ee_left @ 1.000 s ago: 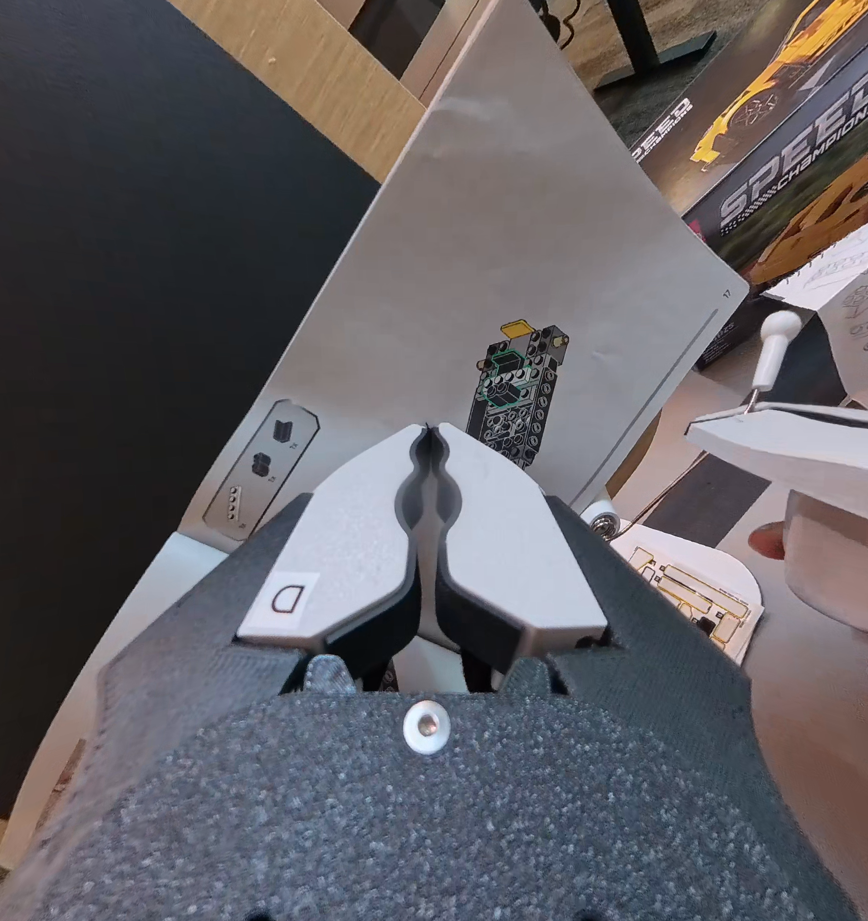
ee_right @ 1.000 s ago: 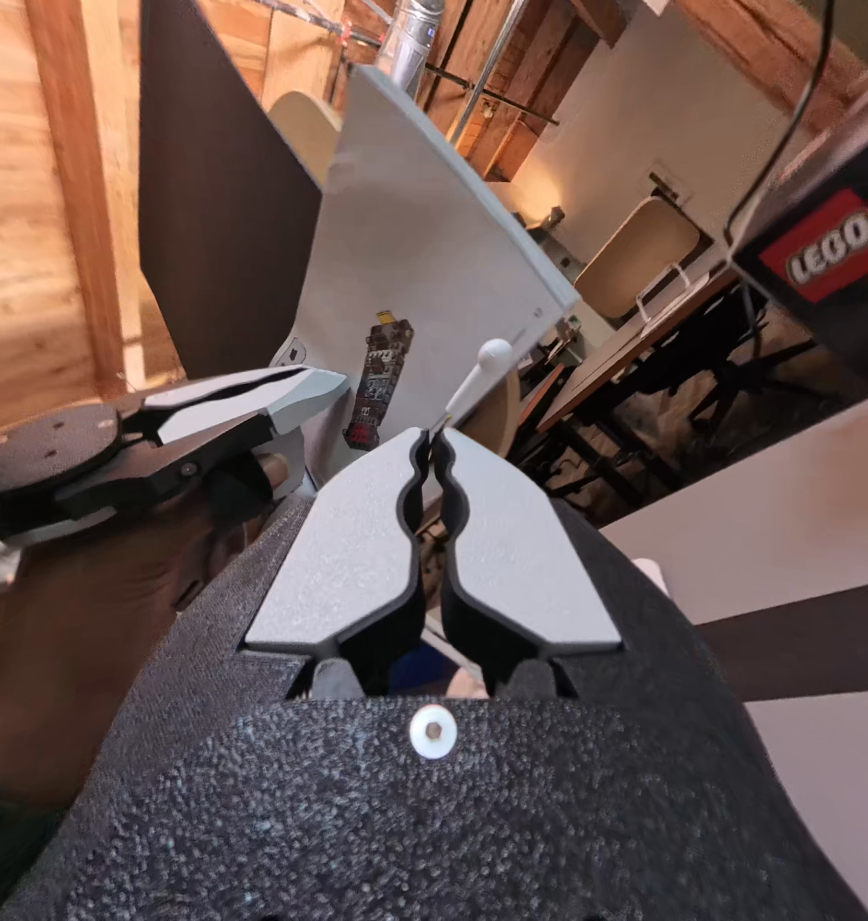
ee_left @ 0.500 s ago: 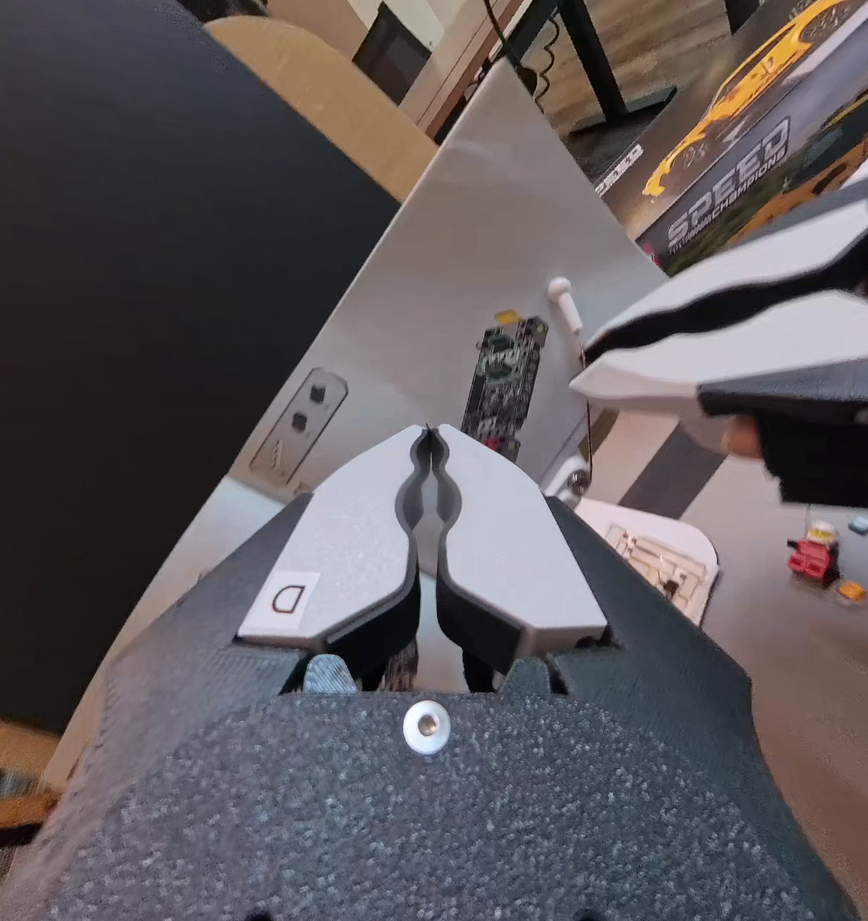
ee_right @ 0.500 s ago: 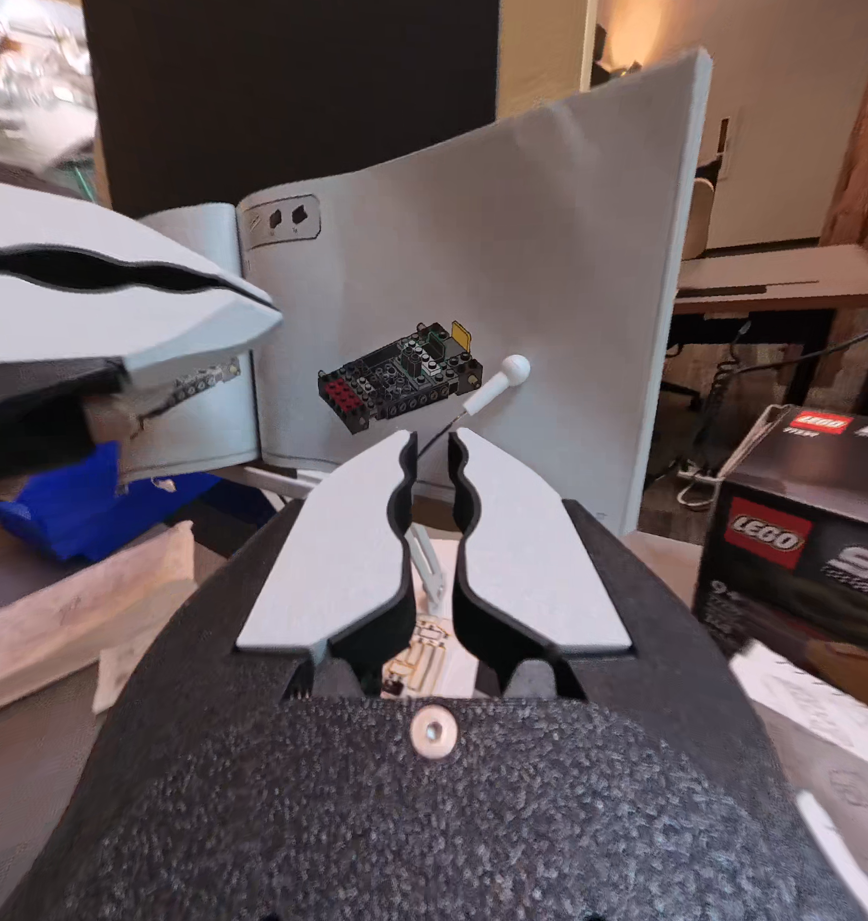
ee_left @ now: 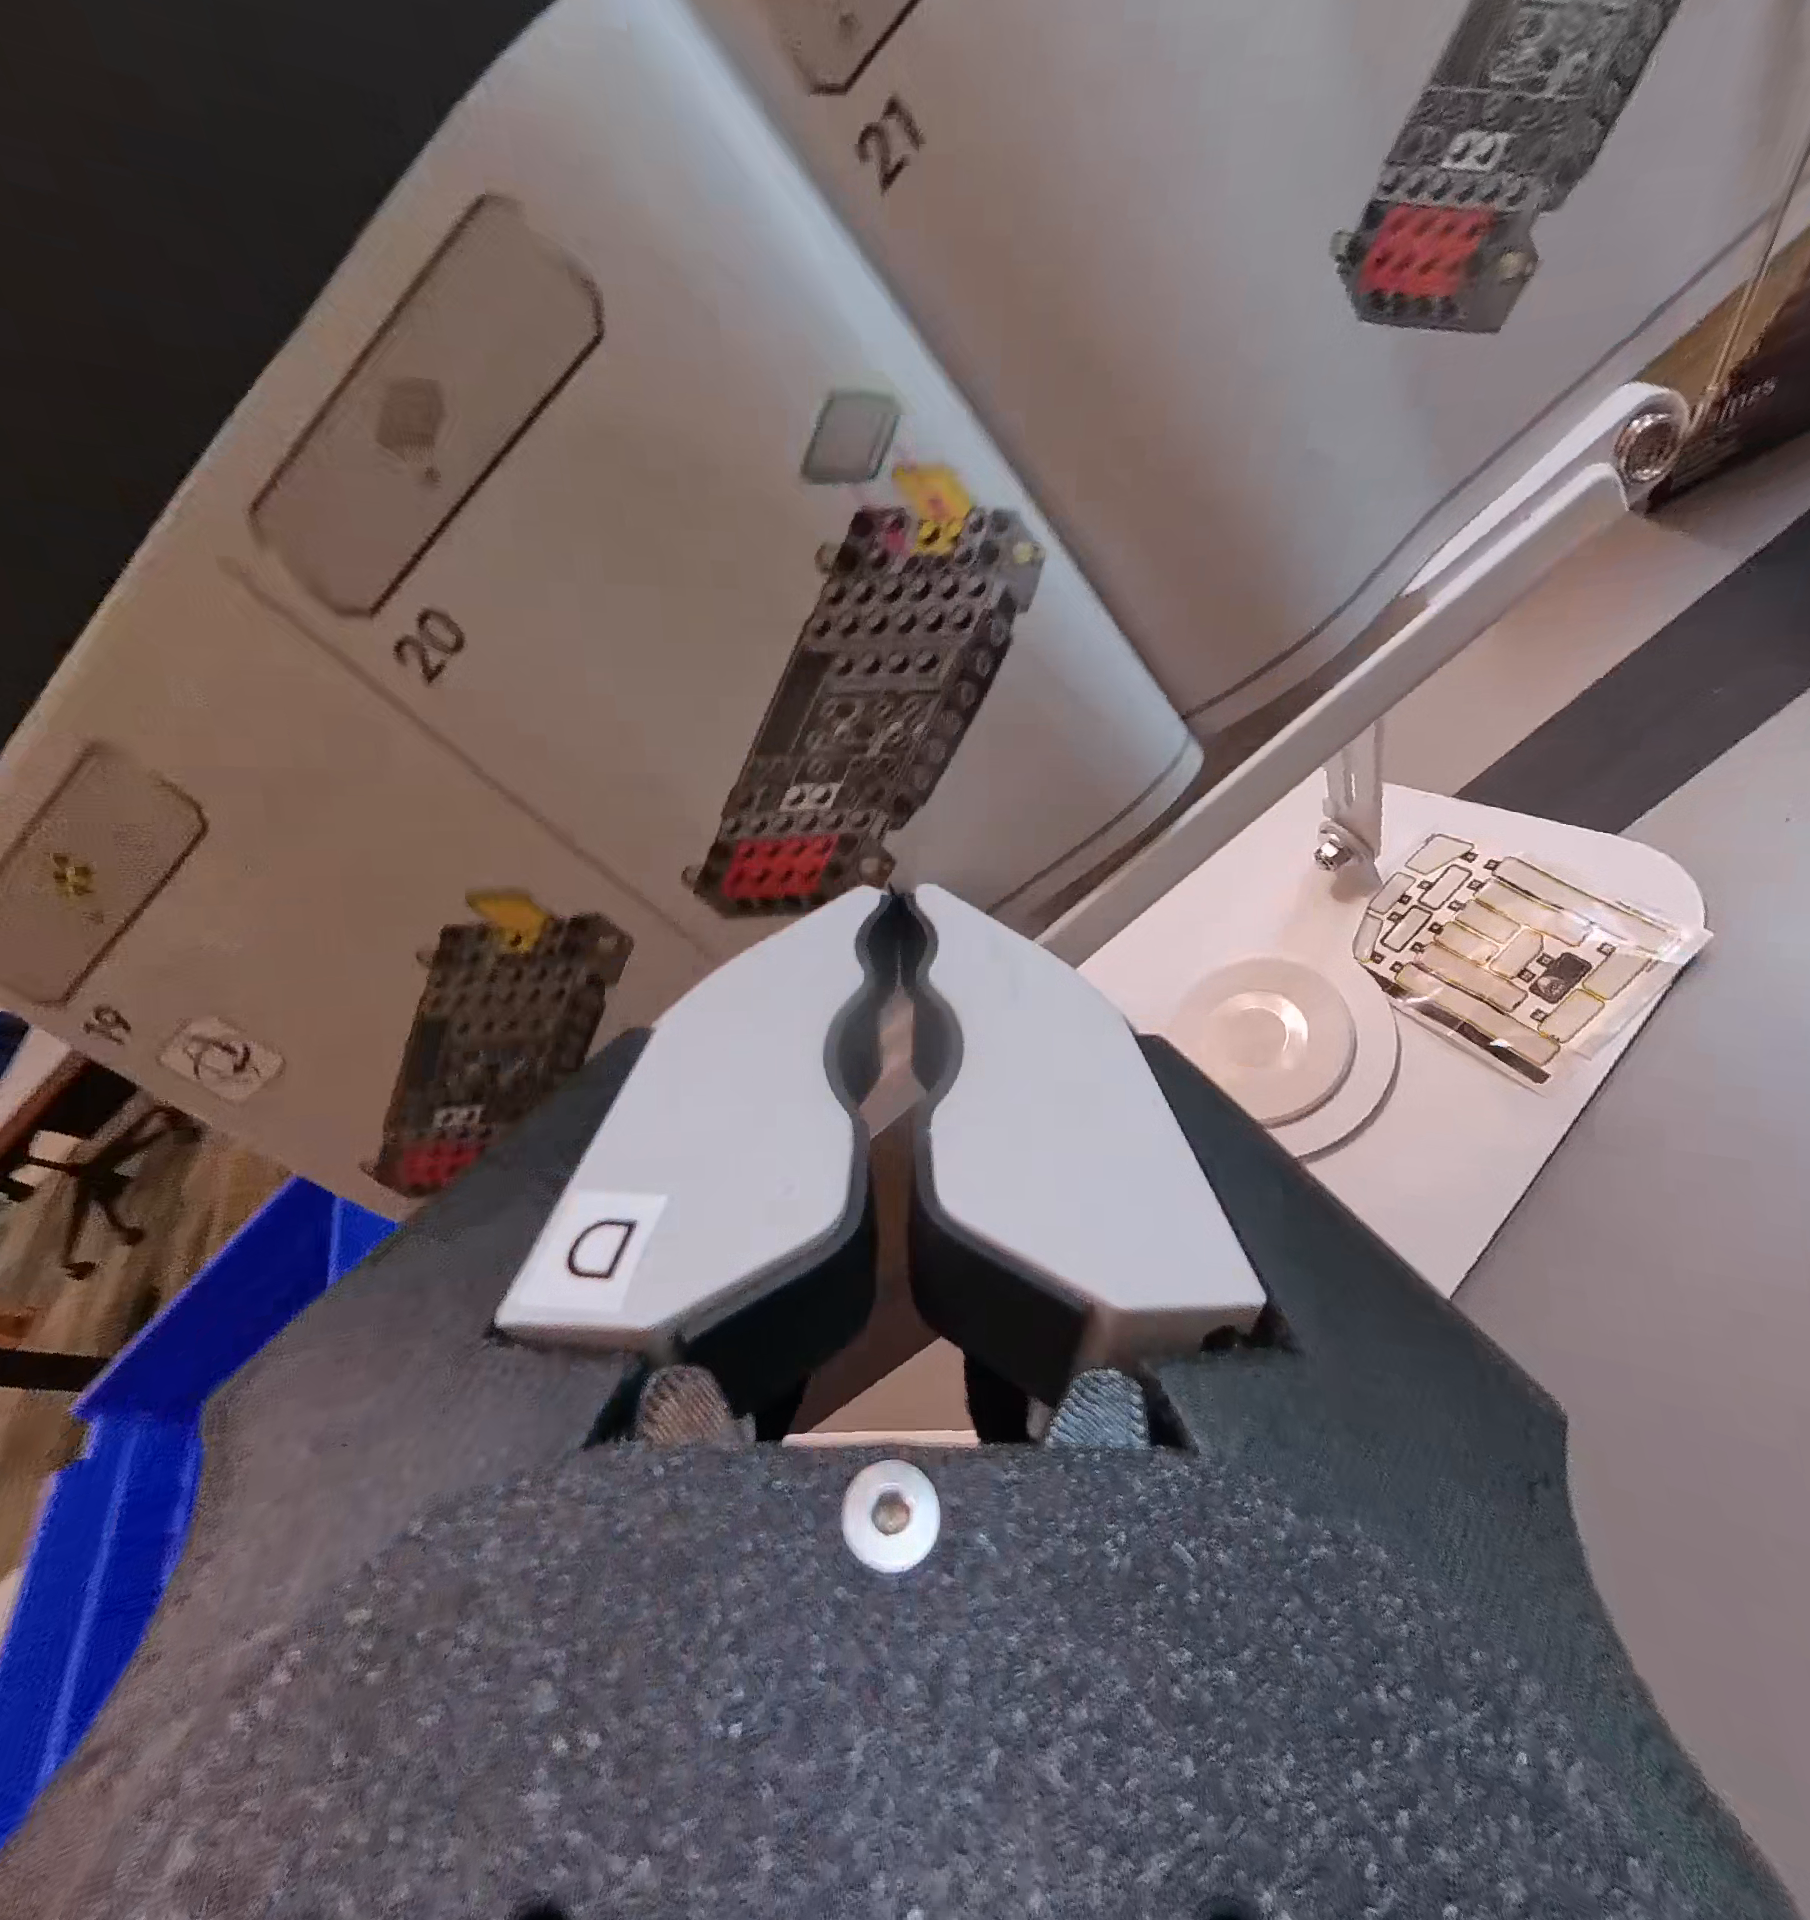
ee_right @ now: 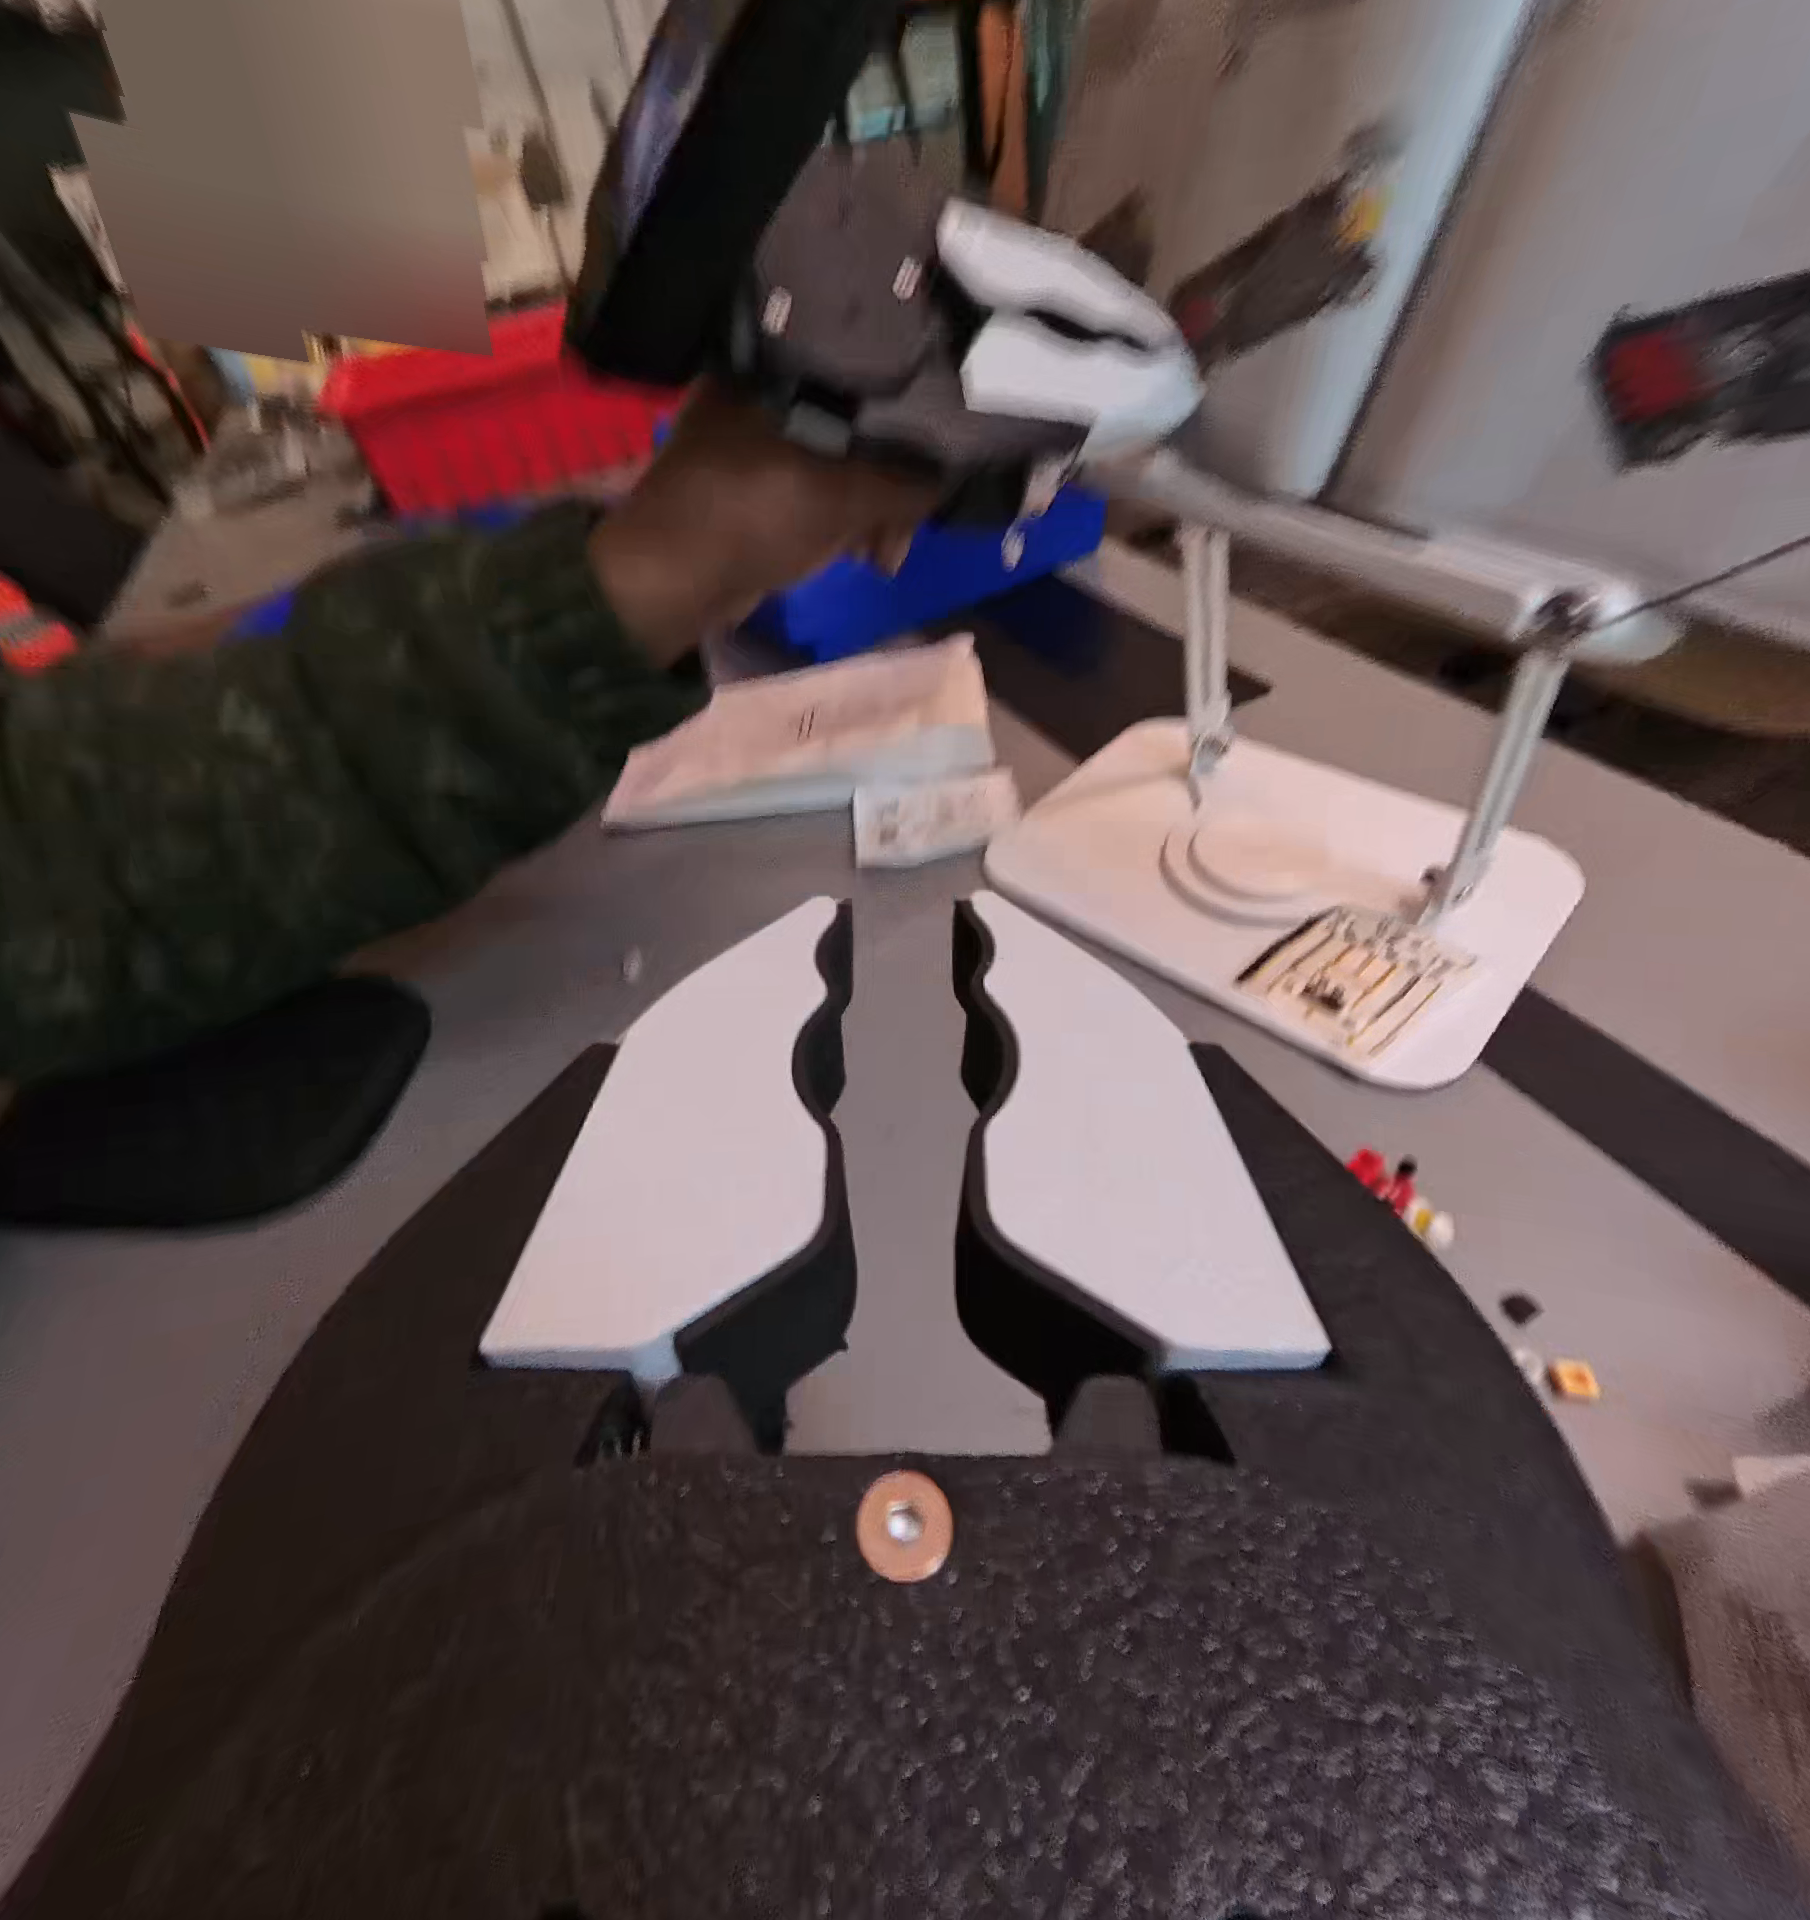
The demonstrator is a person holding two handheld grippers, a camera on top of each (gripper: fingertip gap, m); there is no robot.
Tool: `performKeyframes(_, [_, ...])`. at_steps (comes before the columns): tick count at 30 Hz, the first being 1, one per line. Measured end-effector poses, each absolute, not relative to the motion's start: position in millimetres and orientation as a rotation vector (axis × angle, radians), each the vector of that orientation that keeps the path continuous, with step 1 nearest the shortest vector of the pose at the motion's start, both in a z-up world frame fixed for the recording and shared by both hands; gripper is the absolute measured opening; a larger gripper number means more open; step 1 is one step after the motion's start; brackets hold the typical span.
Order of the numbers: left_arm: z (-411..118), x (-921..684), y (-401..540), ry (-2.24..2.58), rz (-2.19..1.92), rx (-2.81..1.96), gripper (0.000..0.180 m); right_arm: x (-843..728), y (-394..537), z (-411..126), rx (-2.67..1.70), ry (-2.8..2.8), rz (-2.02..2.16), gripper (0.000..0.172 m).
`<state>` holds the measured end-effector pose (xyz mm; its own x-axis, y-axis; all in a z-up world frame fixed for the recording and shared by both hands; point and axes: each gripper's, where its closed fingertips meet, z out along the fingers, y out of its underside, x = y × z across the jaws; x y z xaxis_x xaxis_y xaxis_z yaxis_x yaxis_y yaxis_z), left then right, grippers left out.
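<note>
My left hand-held gripper (ee_left: 896, 902) has its two fingers together, tips meeting, and I see nothing between them. It points at the open instruction booklet (ee_left: 589, 582), which stands tilted on a white stand (ee_left: 1566, 1101); the tips are very near the lower edge of the left page, close to a printed picture of a dark brick model with a red part. My right hand-held gripper (ee_right: 901, 914) has its fingers apart, with only the bare grey surface (ee_right: 672, 1018) showing in the gap, so it holds nothing.

In the right wrist view the booklet fills the 1 to 2 o'clock area, blurred. The person's arm in a dark green sleeve (ee_right: 257, 748) comes in from 9 o'clock and carries the left hand-held gripper at 12 o'clock, in front of the booklet. Behind it a red bin (ee_right: 485, 426) sits at 11 o'clock and a blue bin (ee_right: 942, 571) just below the hand. A flat closed booklet (ee_right: 807, 738) lies on the surface at 12 o'clock, past my right fingers. The white stand's base is at 2 o'clock, with a small sticker sheet (ee_right: 1358, 977) lying on it. Some small loose bricks (ee_right: 1400, 1195) are scattered at 3 o'clock, well apart from the fingers.
</note>
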<state>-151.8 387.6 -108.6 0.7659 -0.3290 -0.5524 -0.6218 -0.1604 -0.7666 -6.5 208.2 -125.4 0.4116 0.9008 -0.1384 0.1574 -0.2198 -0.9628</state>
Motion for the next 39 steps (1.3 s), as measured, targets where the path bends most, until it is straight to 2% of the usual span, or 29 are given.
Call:
performKeyframes(6, [-98.0, -154.8, 356.1, 0.635, 0.077, -1.676, 0.0, -5.6, 144.7, -227.6, -1.774, -1.439, 0.635, 0.017])
performKeyframes(10, [-97.7, -145.3, 306.8, 0.606, -0.157, -1.63, 0.0, -15.9, 121.2, -261.0, -1.901, -1.511, 0.666, 0.017])
performKeyframes(15, [-113.3, -140.4, 240.4, 0.614, -0.345, -1.657, 0.008, -21.1, 116.2, -273.0, -1.999, -1.477, 0.676, 0.017])
performKeyframes(22, [-165.8, -119.5, 168.0, 0.713, -0.435, -1.748, 0.017, -24.6, 115.6, -276.9, -2.043, -1.43, 0.655, 0.015])
performKeyframes(30, [-238.9, -87.0, 122.8, 1.194, -0.564, -1.781, 0.043, -27.1, 117.3, -279.8, -2.094, -1.379, 0.587, 0.012])
performKeyframes(35, [-266.7, -81.4, 102.5, 1.323, -0.68, -1.901, 0.068, -27.3, 119.3, -282.1, -2.107, -1.36, 0.584, 0.007])
performKeyframes(39, [-289.2, -77.2, 92.5, 1.418, -0.647, -1.974, 0.072, -27.2, 120.5, -281.9, -2.111, -1.336, 0.618, 0.006])
